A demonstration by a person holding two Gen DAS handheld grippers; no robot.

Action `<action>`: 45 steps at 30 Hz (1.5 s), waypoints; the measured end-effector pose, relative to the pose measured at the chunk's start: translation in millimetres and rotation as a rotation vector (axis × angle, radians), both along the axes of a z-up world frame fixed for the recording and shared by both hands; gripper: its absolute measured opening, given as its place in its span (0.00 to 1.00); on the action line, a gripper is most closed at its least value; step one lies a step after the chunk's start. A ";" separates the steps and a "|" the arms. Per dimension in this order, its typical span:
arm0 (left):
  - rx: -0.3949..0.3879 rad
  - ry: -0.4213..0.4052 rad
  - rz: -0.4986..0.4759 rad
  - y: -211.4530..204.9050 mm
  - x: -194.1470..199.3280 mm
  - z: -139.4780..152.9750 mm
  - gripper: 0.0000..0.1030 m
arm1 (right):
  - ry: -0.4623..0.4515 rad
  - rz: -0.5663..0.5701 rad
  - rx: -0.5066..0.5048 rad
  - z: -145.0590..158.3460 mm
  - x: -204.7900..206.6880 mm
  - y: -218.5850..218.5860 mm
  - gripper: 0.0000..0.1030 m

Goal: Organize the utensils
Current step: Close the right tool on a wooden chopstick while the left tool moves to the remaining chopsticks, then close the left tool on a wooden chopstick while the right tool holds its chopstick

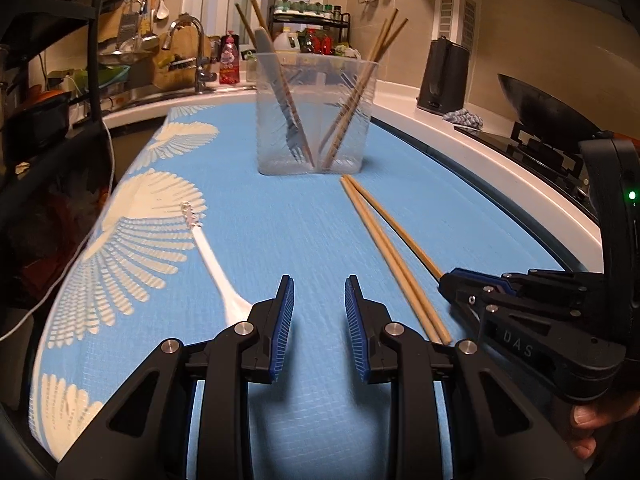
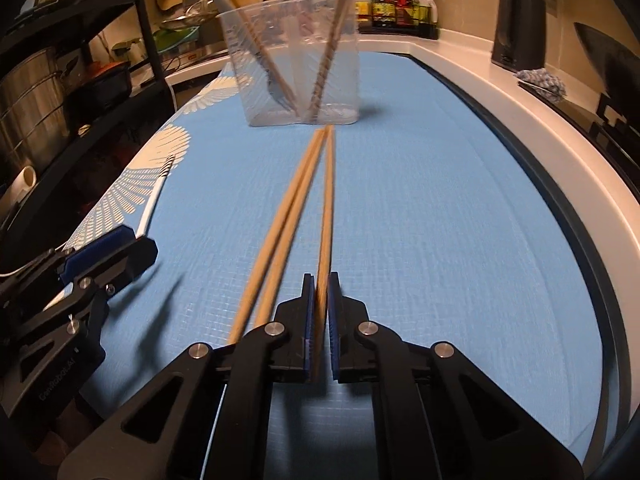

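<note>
Right gripper (image 2: pixel 322 280) fingers were pinched on one wooden chopstick (image 2: pixel 326 208), low over the mat. Left gripper (image 1: pixel 319 284) fingers stood partly spread, nothing between them, just above the mat.

We worked on a blue mat (image 1: pixel 280 220) with white fan print, laid on a white kitchen counter (image 1: pixel 460 128).

Landmark: clear plastic cup (image 1: pixel 316 120) at the mat's far end. We counted four chopsticks and one fork (image 1: pixel 292 136) standing in it. In front of the cup: three chopsticks lying on the mat, two side by side (image 2: pixel 280 232) plus the pinched one just right of them, far tips close to the cup's base. Front-left of the cup: one white spoon (image 1: pixel 216 268), its bowl beside the left gripper's left finger.

Behind the cup: sink faucet (image 1: pixel 196 52), spice rack (image 1: pixel 308 32). Right of the cup: black appliance (image 1: pixel 444 76), wok (image 1: pixel 540 100). Left of the cup: dark shelving (image 2: pixel 80 60). Nothing stood between the grippers and the cup.
</note>
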State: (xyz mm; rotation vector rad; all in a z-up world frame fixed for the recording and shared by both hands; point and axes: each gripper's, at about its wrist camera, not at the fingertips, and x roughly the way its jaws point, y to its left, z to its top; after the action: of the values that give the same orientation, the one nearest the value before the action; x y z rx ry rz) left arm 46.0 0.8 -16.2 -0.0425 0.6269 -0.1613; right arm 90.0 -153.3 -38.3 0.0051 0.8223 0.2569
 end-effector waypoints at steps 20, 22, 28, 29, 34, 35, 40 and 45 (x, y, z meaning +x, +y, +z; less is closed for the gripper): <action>0.134 0.098 0.029 -58.3 10.5 -17.2 0.06 | -0.019 -0.032 0.030 -5.9 -11.7 -41.7 0.06; 0.141 0.089 0.053 -49.6 6.5 -15.8 0.06 | -0.021 -0.030 0.031 -5.7 -12.0 -40.3 0.06; 0.117 0.063 0.138 -9.1 -12.4 -15.0 0.06 | -0.041 -0.066 0.039 -7.6 -12.5 -38.7 0.06; 0.110 0.063 0.140 -6.2 -12.5 -15.8 0.06 | -0.044 -0.070 0.038 -7.7 -12.6 -37.9 0.06; 0.081 0.045 0.125 -1.9 -10.4 -22.0 0.06 | -0.055 -0.064 0.011 -8.0 -11.5 -31.5 0.09; 0.082 0.039 0.123 -2.2 -11.0 -23.0 0.06 | -0.055 -0.064 0.011 -7.8 -11.4 -31.7 0.09; 0.078 0.020 0.123 -3.3 -10.0 -24.5 0.06 | -0.061 -0.067 0.009 -8.0 -13.6 -32.5 0.09; 0.070 0.014 0.126 -2.1 -9.0 -24.4 0.06 | -0.069 -0.073 -0.006 -8.2 -14.9 -29.7 0.07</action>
State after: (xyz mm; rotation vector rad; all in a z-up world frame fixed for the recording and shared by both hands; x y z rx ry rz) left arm 37.0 -1.3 -40.6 -0.0153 0.6412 -0.0169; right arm 75.1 -183.0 -46.5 0.0201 0.7531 0.1850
